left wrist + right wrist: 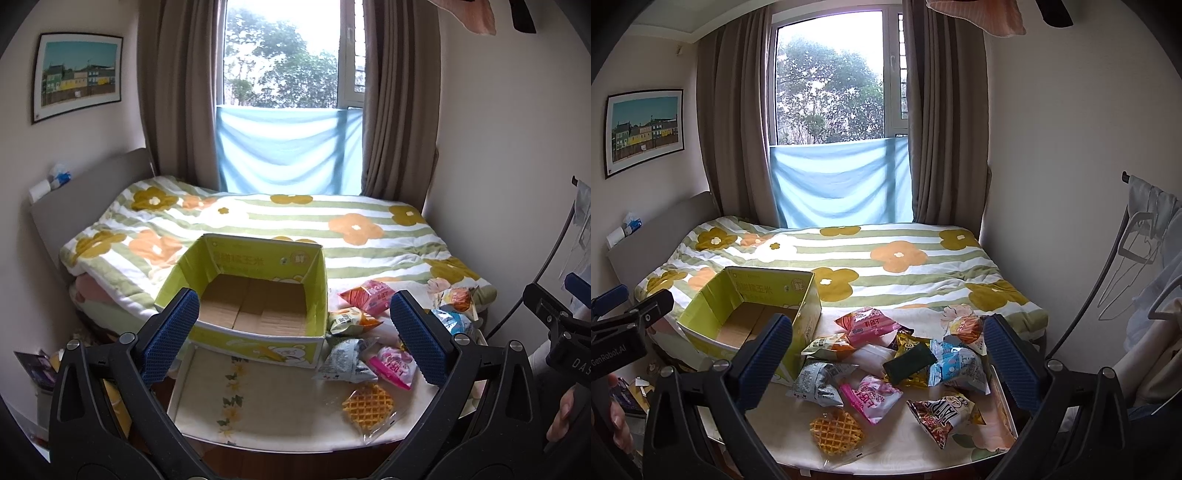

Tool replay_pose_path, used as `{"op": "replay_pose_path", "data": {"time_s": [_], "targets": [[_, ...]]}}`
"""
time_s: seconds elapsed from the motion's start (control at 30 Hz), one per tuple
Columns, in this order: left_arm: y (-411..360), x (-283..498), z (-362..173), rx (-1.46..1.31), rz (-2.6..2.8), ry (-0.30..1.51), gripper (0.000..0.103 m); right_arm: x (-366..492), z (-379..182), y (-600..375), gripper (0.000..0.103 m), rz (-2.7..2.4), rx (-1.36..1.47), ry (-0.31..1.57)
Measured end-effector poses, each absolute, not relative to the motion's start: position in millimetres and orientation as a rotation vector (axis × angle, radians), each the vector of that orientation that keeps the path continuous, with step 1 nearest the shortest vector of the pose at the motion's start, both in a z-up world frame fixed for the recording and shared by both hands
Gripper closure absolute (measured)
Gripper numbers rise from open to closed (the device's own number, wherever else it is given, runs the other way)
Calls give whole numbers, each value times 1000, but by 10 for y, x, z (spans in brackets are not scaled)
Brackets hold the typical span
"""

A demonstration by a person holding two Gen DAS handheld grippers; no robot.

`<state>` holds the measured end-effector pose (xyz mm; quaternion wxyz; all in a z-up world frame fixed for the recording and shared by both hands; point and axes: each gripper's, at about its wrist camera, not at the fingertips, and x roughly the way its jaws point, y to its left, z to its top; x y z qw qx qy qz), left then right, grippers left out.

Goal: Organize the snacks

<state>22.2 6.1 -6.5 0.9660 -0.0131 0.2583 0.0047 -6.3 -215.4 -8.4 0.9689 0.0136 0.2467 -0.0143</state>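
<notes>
While I hold both tools above the near edge of a small table, my left gripper has its two blue-padded fingers spread wide apart with nothing between them, and my right gripper is spread just as wide and also holds nothing. Past the left gripper sits a green cardboard box with its top open and its brown floor bare; it rests at the far left of the table, against the bed. To the right of the box lies a loose heap of snack packets. Nearest me is a waffle in a clear wrapper, lying flat by the table's front edge. Just behind it are a pink packet and a grey-white packet, side by side and touching. To their right, a red-and-white crinkled bag lies near the right edge, with a light blue packet behind it and a dark green flat pack resting on top of the pile. Farther back, a pink-and-orange packet lies where the table meets the bed, which wears a striped cover with large flowers. Beyond it are a window between brown curtains and a framed picture on the left wall.
</notes>
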Motion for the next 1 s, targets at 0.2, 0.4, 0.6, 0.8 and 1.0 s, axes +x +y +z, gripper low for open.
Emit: {"op": "replay_pose_path", "data": {"time_s": [0.2, 0.4, 0.6, 0.8, 1.0], "targets": [[71, 175, -36, -16, 3, 504, 0, -137, -23, -2200, 0, -32, 32, 473], [39, 248, -163, 4, -49, 563, 0, -247, -52, -2284, 0, -62, 81, 469], [-48, 413, -562, -6, -158, 695, 0, -211, -310, -2388, 0, -129, 55, 598], [-228, 576, -1099, -69, -221, 870, 0, -147, -723, -2648, 0, -156, 56, 717], [-513, 704, -1622, -95, -143, 1008, 0, 64, -1160, -3009, 0, -91, 112, 842]]}}
